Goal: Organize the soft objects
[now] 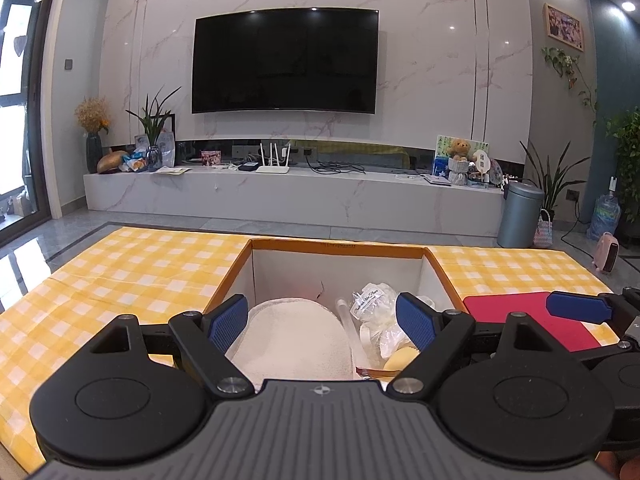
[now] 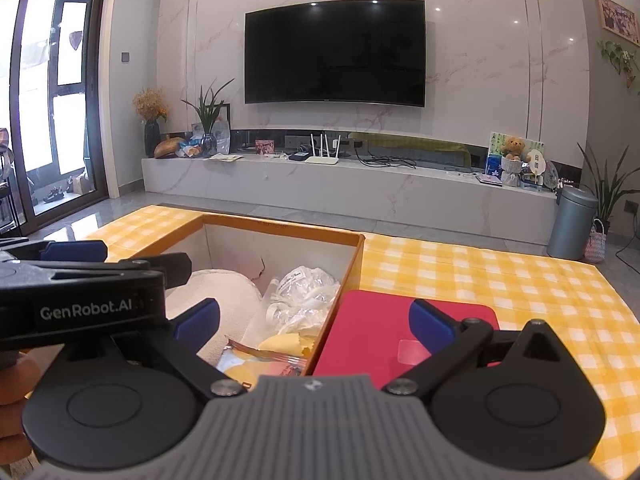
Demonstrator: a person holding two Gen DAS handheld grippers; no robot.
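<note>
Over the orange-rimmed box (image 1: 338,245) we hover, left gripper (image 1: 322,320) and right gripper (image 2: 314,320) both spread, empty. The white plush pad (image 1: 294,336) and bagged soft bits (image 1: 374,312) lie inside; next, probably the red pad (image 2: 372,320) just beside the box, needing a flat edge pinch.

Both tools look alike. The left gripper (image 1: 322,322) has a ribbed grey body with a small compass-like mark, two round black discs, black linkage arms with silver screws, and blue textured pads on its jaws. The right gripper (image 2: 314,322) matches it. Seen from there, the left one's side reads "GenRobot.AI" in white.
</note>
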